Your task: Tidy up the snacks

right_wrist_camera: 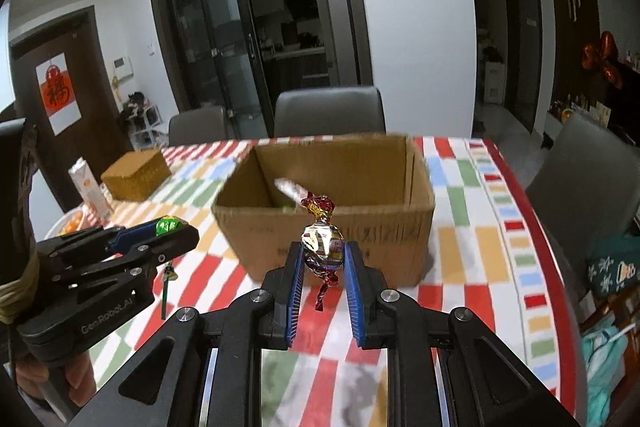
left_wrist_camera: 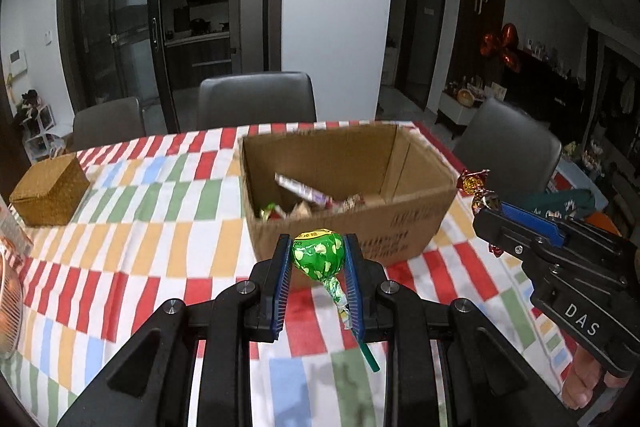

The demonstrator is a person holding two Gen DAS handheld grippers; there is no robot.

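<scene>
You are in the carrying step: your left tool (left_wrist_camera: pixel 318 254) is squeezed tight on the green lollipop (left_wrist_camera: pixel 318 255), and your right tool (right_wrist_camera: pixel 322 255) is squeezed tight on the shiny candy (right_wrist_camera: pixel 322 242), both held up above the surface (left_wrist_camera: pixel 140 219) just in front of the box (left_wrist_camera: pixel 352 227). The box sits open with a few snacks already at the bottom. Next, I think you need to bring each treat over the box's open top and then let go so it drops inside.
</scene>
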